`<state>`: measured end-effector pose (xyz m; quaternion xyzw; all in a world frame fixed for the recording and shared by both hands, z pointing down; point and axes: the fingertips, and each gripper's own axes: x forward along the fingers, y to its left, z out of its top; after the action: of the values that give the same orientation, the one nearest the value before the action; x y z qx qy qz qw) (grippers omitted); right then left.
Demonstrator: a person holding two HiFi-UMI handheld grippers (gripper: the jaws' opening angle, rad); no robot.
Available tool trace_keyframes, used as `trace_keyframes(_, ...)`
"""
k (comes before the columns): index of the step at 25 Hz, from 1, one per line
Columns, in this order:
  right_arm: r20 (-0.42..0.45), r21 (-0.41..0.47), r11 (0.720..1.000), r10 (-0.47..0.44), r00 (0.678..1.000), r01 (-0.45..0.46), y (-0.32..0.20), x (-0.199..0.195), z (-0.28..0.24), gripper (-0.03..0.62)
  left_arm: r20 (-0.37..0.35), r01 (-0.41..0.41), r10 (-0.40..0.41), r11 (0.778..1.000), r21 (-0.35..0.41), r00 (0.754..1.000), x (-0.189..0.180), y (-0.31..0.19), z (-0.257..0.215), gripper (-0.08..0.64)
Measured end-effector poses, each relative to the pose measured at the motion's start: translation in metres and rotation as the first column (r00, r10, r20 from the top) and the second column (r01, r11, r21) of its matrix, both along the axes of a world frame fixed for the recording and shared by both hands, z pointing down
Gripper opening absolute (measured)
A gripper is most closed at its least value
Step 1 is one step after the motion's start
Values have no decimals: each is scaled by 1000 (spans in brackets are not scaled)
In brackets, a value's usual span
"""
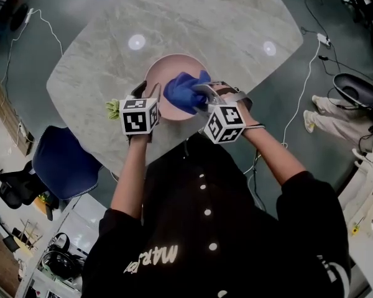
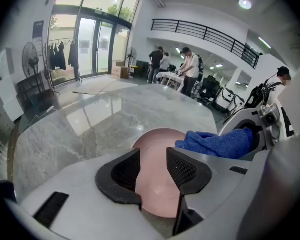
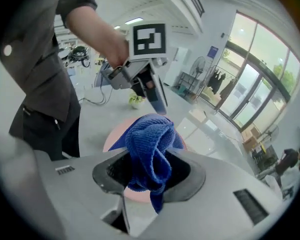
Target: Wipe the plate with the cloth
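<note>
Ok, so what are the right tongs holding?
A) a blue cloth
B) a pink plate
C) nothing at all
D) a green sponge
A: the right tongs are pinched shut on the bunched-up blue cloth, which hangs over the pink plate.

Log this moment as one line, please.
left gripper open, empty | right gripper shut on blue cloth | pink plate on table
</note>
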<state>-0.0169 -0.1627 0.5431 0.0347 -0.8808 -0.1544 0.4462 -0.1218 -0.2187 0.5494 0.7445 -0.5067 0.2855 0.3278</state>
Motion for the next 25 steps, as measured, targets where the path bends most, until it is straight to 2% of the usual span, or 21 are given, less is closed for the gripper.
trace_keyframes(2, 69, -26, 997, 78, 995, -76, -6, 0, -20, 146, -3, -15, 15, 999, 44, 1000, 3, 3, -20, 167)
trace_keyframes(5, 176, -54, 985, 172, 969, -165, -19, 2, -53, 146, 0, -33, 33, 989, 146, 999, 6, 2, -56, 135)
trace_keyframes(10, 344, -107, 957, 290, 893, -270, -34, 5, -104, 146, -19, -23, 30, 954, 300, 999, 7, 7, -113, 70)
trace_keyframes(12, 402, -127, 945, 326, 856, -300, -38, 6, -123, 146, -51, -15, 36, 933, 360, 998, 8, 11, -135, 49)
trace_keyframes(16, 525, -133, 925, 371, 766, -356, -46, 9, -163, 146, -162, 36, 49, 874, 485, 986, 10, 17, -182, 21)
trace_keyframes(19, 619, -76, 928, 330, 713, -364, -51, 11, -195, 144, -154, 69, 23, 824, 562, 988, -1, 19, -212, 18)
trace_keyframes(21, 678, -75, 922, 327, 658, -381, -51, 14, -216, 144, -146, 88, 2, 790, 606, 989, -11, 24, -231, 17)
trace_keyframes(23, 717, -104, 901, 361, 596, -420, -52, 20, -235, 144, -156, 116, -18, 754, 647, 988, -20, 30, -249, 17)
trace_keyframes(25, 731, -126, 873, 403, 552, -471, -56, 30, -252, 144, -190, 154, -30, 715, 682, 981, -27, 36, -269, 17)
